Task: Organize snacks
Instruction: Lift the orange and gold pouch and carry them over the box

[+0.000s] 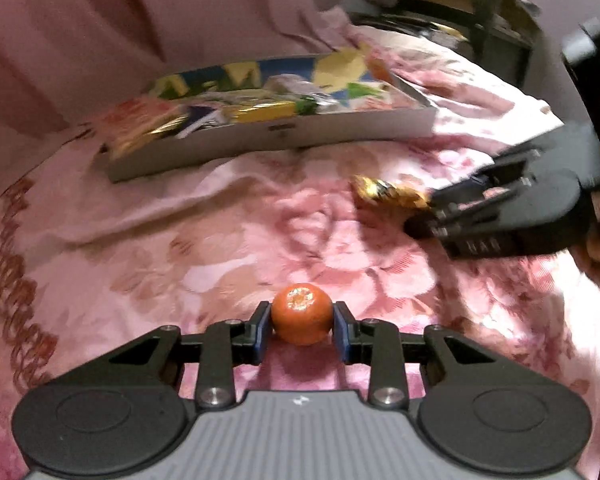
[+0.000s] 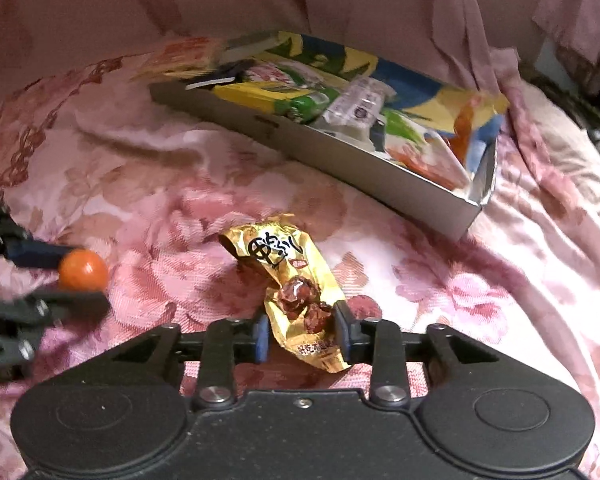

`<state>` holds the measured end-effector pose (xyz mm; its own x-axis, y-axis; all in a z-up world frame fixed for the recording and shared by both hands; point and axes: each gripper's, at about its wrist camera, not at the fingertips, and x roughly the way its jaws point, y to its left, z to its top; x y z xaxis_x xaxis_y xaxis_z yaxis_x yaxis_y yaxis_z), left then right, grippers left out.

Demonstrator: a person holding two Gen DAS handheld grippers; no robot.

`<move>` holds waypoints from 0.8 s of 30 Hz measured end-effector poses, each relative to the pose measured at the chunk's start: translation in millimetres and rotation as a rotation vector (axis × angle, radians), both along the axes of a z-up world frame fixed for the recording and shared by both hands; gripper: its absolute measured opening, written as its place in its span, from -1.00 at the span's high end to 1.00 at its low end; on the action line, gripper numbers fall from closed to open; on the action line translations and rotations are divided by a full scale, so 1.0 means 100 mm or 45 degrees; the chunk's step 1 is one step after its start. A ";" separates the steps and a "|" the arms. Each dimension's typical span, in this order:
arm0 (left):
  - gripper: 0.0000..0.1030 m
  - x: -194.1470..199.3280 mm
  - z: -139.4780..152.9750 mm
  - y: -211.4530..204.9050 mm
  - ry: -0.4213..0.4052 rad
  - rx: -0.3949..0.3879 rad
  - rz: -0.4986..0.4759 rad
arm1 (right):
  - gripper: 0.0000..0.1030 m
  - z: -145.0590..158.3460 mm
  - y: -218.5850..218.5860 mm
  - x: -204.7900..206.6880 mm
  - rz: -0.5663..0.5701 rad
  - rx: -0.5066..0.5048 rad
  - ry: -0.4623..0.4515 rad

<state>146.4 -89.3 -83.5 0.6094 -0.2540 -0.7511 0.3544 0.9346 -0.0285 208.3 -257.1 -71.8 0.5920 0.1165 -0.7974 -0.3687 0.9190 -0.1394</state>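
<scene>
My left gripper (image 1: 302, 326) is shut on a small orange fruit (image 1: 302, 312), held just above the pink floral cloth; the fruit also shows in the right wrist view (image 2: 83, 270). My right gripper (image 2: 302, 332) is shut on the near end of a gold snack packet (image 2: 296, 280) with dark red pieces pictured on it. In the left wrist view the packet (image 1: 388, 193) sticks out of the right gripper (image 1: 428, 210) at the right. A shallow cardboard box (image 1: 268, 138) with several wrapped snacks lies beyond both grippers; it also shows in the right wrist view (image 2: 340, 164).
A pink floral cloth (image 1: 260, 232) covers the whole surface, wrinkled near the box. Pink curtain folds (image 2: 380, 8) hang behind. Dark furniture (image 1: 460, 4) stands at the far right.
</scene>
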 end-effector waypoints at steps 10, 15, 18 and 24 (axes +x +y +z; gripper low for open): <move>0.31 0.12 -0.07 0.02 0.010 -0.059 0.075 | -0.36 -0.12 0.07 0.03 0.032 -0.071 -0.132; 0.31 0.19 -0.08 0.01 0.010 -0.111 0.097 | -0.60 -0.18 -0.05 0.19 -0.009 0.021 -0.128; 0.31 0.24 -0.08 0.02 0.001 -0.131 0.118 | -0.45 -0.19 -0.08 0.24 -0.015 0.068 -0.121; 0.31 0.32 -0.07 0.09 -0.011 -0.176 0.185 | -0.19 -0.16 0.03 0.22 0.021 0.025 -0.143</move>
